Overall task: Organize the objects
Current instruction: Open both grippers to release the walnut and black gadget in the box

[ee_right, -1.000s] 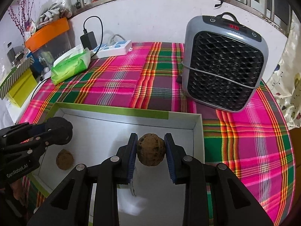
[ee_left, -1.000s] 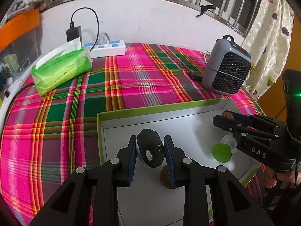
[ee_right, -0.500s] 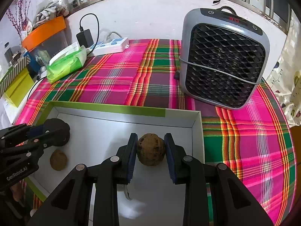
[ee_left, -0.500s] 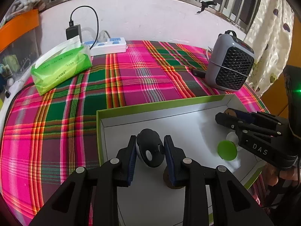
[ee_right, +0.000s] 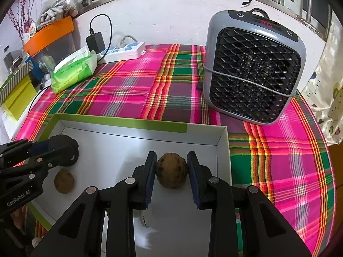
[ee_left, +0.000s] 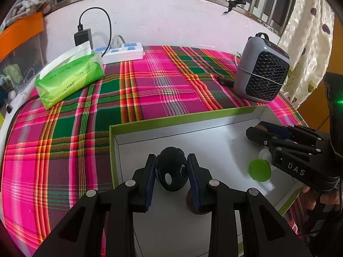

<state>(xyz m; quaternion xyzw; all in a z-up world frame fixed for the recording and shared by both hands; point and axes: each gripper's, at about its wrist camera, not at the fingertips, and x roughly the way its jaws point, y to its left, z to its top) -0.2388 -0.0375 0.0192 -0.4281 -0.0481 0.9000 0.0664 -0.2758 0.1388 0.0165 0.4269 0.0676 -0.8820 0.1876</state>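
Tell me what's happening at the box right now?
A person works two tongs over the white box. The left tongs are opening around a black round object low inside the box. The right tongs grip a walnut. Another walnut and a green disc lie inside.

You see a rough brown walnut-like ball (ee_right: 171, 171) and a smooth black plastic ball (ee_left: 171, 174). They're over matt white card in the green-rimmed box (ee_left: 214, 115).
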